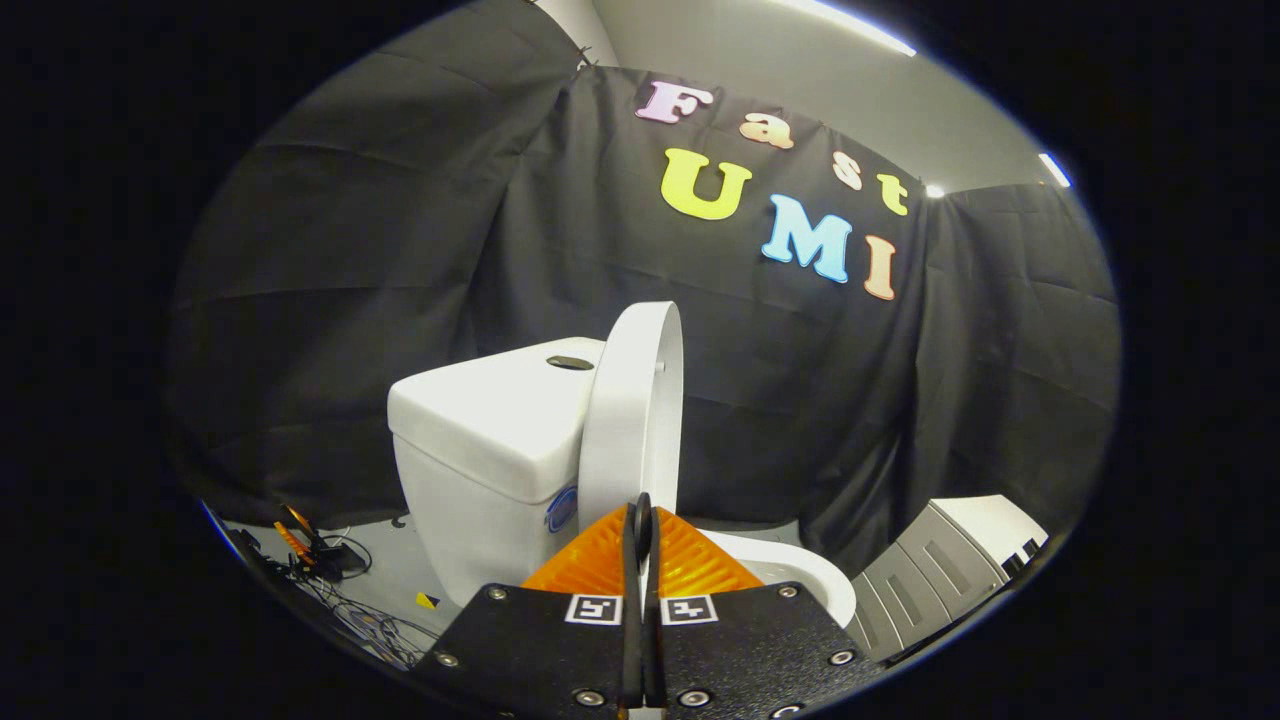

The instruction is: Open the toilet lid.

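Standing upright against the one tank (480, 420), the single toilet lid (632, 400) is already raised, so the opening looks done — what is left, at most, is drawing the tool clear. One bowl rim (800, 568) curves beyond the fingers, to the right. One grey ribbed unit (940, 570) sits further right, and a tangle of cables (330, 570) lies on the floor to the left. One gripper (641, 520) — its fingers pressed together, holding nothing — points just below the lid.
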`<state>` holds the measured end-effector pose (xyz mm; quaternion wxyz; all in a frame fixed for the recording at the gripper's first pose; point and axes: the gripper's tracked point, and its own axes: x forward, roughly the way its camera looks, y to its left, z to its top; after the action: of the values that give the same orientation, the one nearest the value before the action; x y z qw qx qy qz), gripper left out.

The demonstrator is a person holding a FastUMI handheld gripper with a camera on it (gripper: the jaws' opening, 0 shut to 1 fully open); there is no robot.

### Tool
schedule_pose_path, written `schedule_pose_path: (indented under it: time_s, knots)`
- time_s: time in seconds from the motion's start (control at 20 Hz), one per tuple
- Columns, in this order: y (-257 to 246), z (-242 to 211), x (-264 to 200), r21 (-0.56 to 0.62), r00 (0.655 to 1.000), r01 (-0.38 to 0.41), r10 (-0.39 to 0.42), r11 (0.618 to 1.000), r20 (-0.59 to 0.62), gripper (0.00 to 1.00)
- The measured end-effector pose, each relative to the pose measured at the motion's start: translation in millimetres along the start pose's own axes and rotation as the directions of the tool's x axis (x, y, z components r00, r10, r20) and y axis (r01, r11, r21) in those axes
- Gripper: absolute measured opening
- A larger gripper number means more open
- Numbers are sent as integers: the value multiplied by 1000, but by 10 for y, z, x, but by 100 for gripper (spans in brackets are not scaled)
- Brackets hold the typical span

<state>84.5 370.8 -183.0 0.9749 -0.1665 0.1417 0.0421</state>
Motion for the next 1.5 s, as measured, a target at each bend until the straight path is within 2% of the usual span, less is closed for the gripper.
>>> schedule_pose_path:
  time_s: [0.25,0.4,0.45,0.6,0.65,0.8,1.05,1.3,1.5]
  knots:
    - [-34,0,13,38,1000,-14,15,999,-6,0]
    - [92,17,19,60,997,-75,76,995,-18,4]
    - [62,2,-14,60,997,-77,79,995,-21,15]
    - [109,95,-176,137,992,-129,130,982,8,33]
    - [98,143,-245,172,989,-147,145,974,22,52]
    - [-6,341,-436,269,976,-215,201,939,80,94]
    - [-716,759,-667,327,965,-224,161,918,207,95]
    - [-1595,818,-791,303,965,-162,87,939,247,95]
    - [-2062,810,-870,319,955,-175,82,931,285,94]
